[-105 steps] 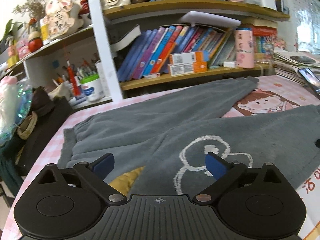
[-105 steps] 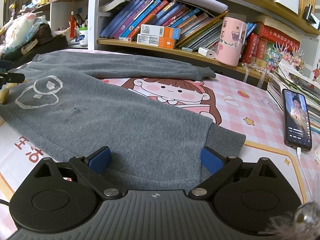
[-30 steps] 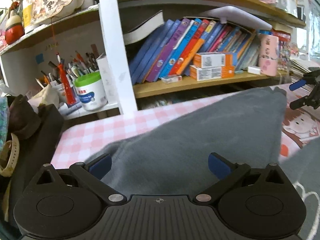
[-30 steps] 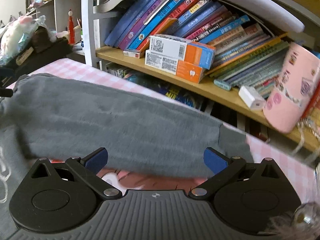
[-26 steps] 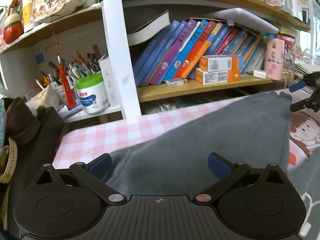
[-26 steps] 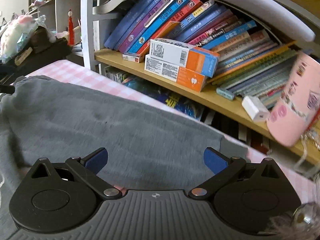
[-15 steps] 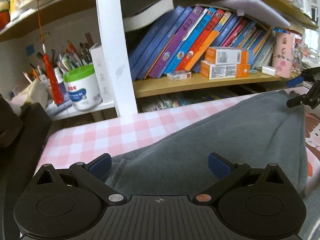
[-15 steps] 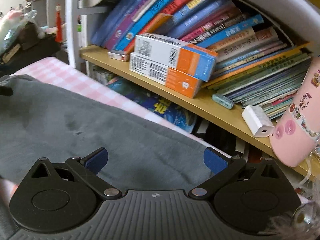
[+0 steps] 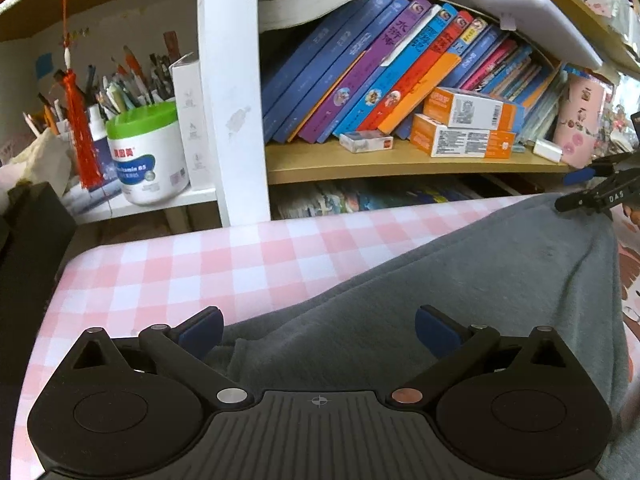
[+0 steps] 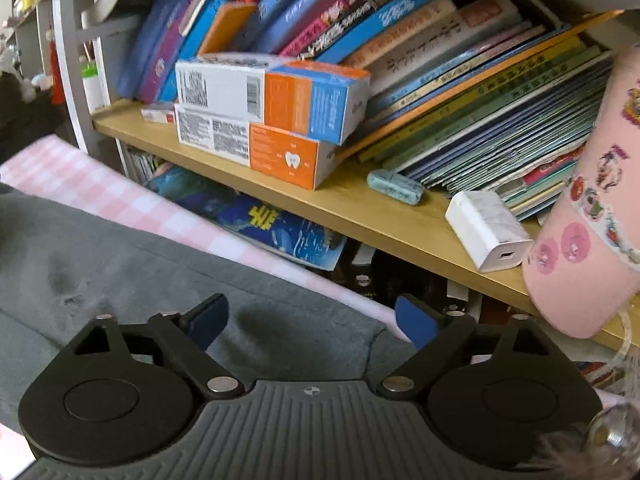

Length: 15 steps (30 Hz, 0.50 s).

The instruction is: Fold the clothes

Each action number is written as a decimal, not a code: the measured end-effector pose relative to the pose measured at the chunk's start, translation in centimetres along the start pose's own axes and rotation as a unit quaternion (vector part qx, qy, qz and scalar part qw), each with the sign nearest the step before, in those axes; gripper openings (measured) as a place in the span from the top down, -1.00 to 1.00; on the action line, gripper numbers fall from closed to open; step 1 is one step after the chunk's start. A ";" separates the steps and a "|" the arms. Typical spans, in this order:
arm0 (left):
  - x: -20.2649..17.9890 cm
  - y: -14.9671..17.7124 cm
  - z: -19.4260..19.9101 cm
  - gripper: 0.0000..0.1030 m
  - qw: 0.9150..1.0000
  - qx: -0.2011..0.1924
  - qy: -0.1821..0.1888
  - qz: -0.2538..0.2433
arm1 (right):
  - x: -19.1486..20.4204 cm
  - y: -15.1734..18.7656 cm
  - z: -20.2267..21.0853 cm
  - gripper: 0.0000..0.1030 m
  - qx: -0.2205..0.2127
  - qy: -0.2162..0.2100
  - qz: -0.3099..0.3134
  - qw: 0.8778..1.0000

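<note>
Grey fleece garment (image 9: pixel 460 288) is lying on the pink-and-white checked tablecloth (image 9: pixel 192 264), its fabric spreading beneath and ahead of both tools. Left gripper (image 9: pixel 318 326) is hovering with blue pads spread wide, grasping nothing. Right gripper (image 10: pixel 310 318) is likewise standing released over the garment's far edge, facing two stacked orange-and-white cardboard boxes (image 10: pixel 264 116) on the wooden shelf (image 10: pixel 360 216) ahead.
</note>
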<state>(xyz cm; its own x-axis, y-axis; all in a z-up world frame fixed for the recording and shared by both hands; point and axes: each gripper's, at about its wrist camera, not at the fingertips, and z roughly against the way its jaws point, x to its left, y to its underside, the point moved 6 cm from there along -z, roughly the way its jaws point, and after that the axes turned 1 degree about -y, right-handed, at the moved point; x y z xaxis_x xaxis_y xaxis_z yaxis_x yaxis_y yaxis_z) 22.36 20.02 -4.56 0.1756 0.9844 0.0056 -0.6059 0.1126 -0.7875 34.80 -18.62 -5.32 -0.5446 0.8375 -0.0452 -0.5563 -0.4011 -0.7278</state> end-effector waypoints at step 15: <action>0.1 0.6 -1.5 -0.35 0.999 0.033 0.002 -0.005 | -0.6 1.0 0.0 0.16 -0.003 0.016 -0.020 1.000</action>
<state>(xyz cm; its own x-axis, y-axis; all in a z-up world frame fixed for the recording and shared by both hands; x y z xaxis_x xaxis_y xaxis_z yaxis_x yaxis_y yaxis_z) 23.12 20.02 -5.97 0.1850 0.9827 0.0106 -0.6545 0.1312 -0.7446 34.59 -19.54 -6.05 -0.5019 0.8641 -0.0387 -0.5728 -0.3655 -0.7337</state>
